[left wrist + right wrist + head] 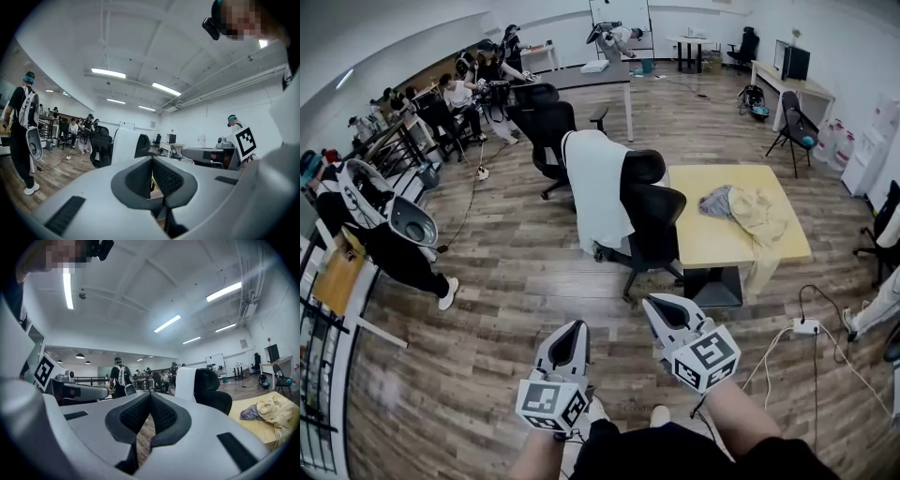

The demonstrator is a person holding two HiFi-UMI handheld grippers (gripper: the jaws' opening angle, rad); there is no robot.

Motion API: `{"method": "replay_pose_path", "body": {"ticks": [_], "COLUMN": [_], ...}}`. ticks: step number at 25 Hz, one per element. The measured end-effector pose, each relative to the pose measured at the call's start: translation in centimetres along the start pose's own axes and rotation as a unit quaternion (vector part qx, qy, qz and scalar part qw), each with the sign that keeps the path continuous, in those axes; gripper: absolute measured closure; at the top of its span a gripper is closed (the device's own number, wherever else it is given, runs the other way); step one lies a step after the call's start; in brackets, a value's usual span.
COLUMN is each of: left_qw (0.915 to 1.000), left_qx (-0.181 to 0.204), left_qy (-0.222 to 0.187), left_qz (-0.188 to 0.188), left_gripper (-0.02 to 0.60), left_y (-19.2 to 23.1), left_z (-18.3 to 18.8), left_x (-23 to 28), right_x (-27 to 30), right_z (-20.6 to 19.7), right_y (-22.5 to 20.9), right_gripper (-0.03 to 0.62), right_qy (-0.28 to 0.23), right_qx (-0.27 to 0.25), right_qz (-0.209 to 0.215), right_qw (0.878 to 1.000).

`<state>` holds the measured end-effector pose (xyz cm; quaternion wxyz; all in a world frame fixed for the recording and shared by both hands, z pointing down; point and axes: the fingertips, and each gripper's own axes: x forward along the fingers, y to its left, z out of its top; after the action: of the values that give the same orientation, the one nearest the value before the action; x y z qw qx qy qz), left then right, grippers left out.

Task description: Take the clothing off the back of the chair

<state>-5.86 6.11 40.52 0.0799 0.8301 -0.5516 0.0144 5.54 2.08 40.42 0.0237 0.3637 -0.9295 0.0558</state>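
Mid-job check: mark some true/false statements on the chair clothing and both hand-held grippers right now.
1. A white garment hangs over the back of the black office chair. True.
2. The left hand-held gripper grips that garment. False: its jaws are shut on nothing, well short of the chair.
3. The right hand-held gripper is open. False: its jaws are shut and empty.
4. On the yellow table lies crumpled beige clothing. True.
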Motion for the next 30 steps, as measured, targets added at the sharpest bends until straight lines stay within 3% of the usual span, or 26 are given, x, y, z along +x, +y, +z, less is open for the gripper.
{"method": "replay_pose_path", "body": {"ticks": [30], "left_qw": [0.9986], "left_qx": [-0.017], "left_qy": [-0.001], "left_qz": [-0.051], "left_gripper": [0.563], "left_y": [17.8], "left_z": [1.6], "left_x": [2.5], "right_x": [16.3], "right_z": [1.2], "right_y": [3.6], "right_gripper": [0.582], "right_qy": [-0.004], "right_qx": [0.009], "right_qz": [-0.062], "right_qw": [0.998]}}
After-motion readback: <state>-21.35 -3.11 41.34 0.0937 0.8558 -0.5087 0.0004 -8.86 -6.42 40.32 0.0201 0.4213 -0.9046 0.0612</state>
